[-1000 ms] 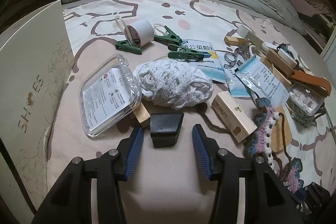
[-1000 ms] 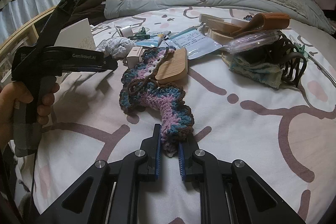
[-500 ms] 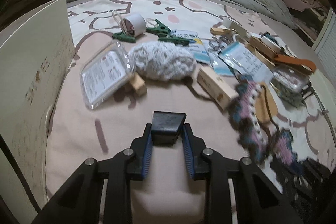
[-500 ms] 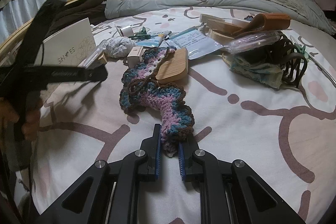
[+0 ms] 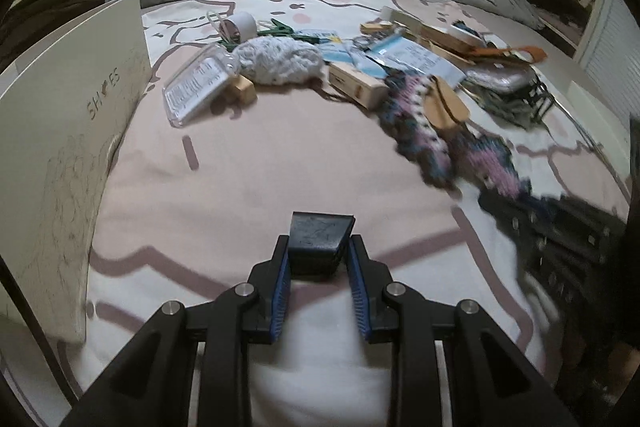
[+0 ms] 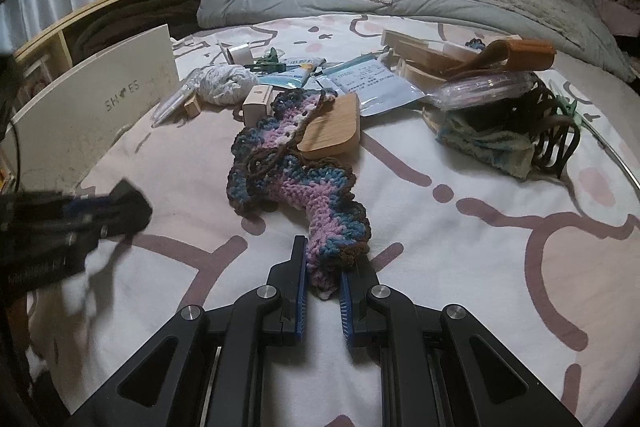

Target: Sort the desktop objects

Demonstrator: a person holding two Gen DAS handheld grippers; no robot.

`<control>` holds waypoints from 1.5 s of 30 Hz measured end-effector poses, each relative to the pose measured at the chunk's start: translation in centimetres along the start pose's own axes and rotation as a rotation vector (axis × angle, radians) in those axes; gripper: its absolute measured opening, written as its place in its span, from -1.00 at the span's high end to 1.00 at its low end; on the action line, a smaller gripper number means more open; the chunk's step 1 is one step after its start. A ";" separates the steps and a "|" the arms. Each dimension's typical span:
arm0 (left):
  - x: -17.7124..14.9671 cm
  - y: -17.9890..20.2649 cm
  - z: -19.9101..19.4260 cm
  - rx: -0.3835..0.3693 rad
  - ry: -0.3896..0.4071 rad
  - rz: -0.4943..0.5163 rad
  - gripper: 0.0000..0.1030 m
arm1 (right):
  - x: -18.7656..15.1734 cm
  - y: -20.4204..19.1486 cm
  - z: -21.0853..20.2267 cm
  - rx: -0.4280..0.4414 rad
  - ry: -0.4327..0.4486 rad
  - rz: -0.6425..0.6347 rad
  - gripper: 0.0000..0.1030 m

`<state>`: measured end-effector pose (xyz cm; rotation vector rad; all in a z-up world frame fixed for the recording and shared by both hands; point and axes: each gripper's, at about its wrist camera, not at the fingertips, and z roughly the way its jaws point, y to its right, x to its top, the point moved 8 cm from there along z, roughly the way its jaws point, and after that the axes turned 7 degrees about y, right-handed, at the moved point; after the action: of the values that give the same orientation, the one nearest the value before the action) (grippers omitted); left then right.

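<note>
Between our left gripper's (image 5: 319, 273) blue pads sits a small black block (image 5: 320, 241), pinched at its narrow lower end with the wider top poking out ahead of the fingertips. It hangs above the pink-patterned bedspread (image 5: 280, 163), well apart from the heap of things further up the bed. Our right gripper (image 6: 323, 277) is closed to a narrow gap on the near tail of the crocheted piece (image 6: 296, 175), whose blue and purple body trails away across the cover toward the wooden paddle (image 6: 332, 131) lying partly on it.

We judge the step in hand to be carrying the block to the white shoe box (image 5: 60, 131) standing at our left. The grip is shallow, so we should keep the squeeze steady and avoid any quick swing; the view is already smeared at its right side. We would do well to bring the block level over the box's top edge before we let go, since its interior is hidden from both cameras and we cannot tell what lies inside.

With the yarn piece, we should lift slowly: the paddle rests against it and a brown strand loops over its middle, so a fast pull may drag the neighbours along.
</note>
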<state>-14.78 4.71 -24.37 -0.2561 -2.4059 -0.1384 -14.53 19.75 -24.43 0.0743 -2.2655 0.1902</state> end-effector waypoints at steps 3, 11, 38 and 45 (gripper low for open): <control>-0.4 0.3 -0.4 -0.004 0.001 0.007 0.46 | 0.4 0.3 -1.0 -0.016 -0.001 0.016 0.73; -0.7 0.1 -0.6 -0.020 0.001 -0.045 0.46 | 1.4 3.6 -6.6 -0.098 0.045 0.075 0.73; -0.9 -0.1 -0.4 -0.019 0.034 -0.085 0.46 | 4.2 3.6 -10.5 -0.017 0.038 0.101 0.73; -0.8 -0.3 -0.3 -0.032 0.042 -0.102 0.44 | 1.2 4.1 -5.5 -0.064 -0.094 0.143 0.73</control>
<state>-14.07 4.21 -24.66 -0.1432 -2.3766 -0.2265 -11.67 24.68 -20.46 -0.1146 -2.3695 0.1927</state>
